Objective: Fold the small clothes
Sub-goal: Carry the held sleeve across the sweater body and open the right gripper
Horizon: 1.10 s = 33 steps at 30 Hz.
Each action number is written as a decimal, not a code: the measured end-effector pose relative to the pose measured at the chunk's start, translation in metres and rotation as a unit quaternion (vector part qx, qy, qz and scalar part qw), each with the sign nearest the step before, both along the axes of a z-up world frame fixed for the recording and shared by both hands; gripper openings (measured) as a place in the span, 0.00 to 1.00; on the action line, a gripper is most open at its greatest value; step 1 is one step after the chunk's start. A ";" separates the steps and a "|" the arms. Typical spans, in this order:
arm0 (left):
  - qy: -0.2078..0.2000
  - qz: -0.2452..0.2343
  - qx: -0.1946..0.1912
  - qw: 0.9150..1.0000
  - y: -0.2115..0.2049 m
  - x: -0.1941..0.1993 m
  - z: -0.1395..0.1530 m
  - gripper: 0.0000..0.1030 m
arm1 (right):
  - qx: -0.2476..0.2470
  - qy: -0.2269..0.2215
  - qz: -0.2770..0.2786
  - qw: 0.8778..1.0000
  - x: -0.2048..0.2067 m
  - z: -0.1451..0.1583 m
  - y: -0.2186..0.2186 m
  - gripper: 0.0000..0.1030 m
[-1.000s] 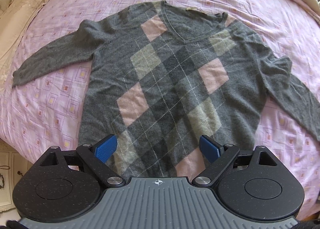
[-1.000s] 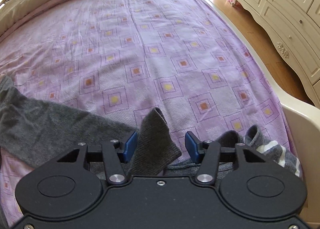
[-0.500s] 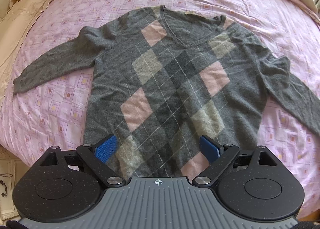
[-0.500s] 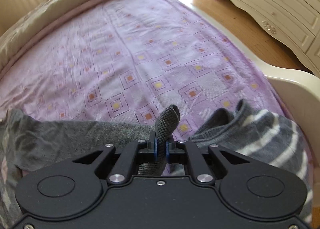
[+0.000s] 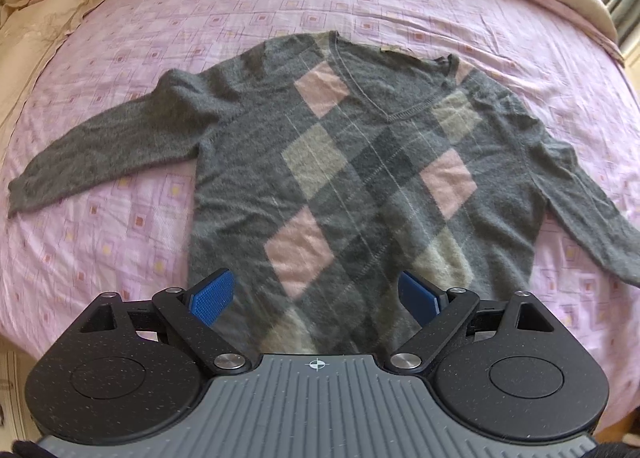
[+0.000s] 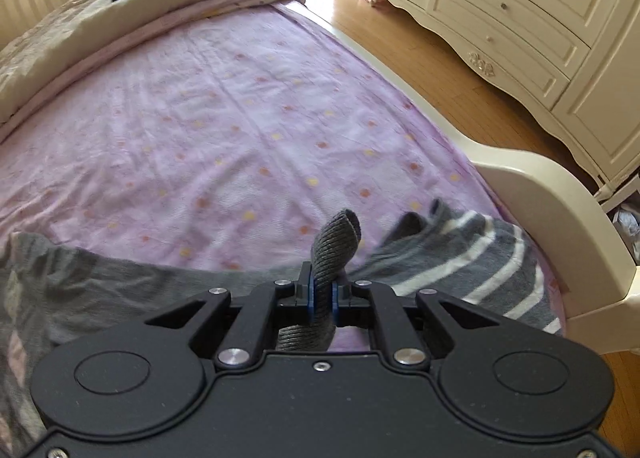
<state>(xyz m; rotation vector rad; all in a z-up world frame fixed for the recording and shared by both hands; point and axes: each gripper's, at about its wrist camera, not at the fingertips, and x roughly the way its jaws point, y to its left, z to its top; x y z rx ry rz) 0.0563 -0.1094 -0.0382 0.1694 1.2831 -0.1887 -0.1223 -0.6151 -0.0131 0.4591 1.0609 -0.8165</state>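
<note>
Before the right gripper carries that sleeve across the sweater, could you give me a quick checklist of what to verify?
1. right gripper shut on the sleeve cuff: ok.
2. left gripper open and holding nothing: ok.
3. sweater lying flat, front up, on the bedsheet: ok.
4. Other sleeve spread out to the side, unfolded: ok.
5. striped garment clear of the cuff: cannot tell, it lies close beside it.
6. Hem nearest the left gripper lying flat: cannot tell, hidden by the gripper body.
</note>
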 end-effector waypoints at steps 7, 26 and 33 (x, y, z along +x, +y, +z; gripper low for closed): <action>-0.011 -0.017 -0.004 1.000 0.043 0.020 -0.005 0.87 | 0.015 -0.052 0.085 0.995 0.099 0.040 0.102 0.13; 0.001 0.013 0.017 1.000 0.161 0.065 -0.031 0.87 | 0.125 -0.063 0.325 0.935 0.300 -0.049 0.422 0.13; 0.006 0.026 0.021 0.999 0.174 0.071 -0.039 0.87 | 0.141 -0.048 0.369 0.917 0.301 -0.073 0.469 0.13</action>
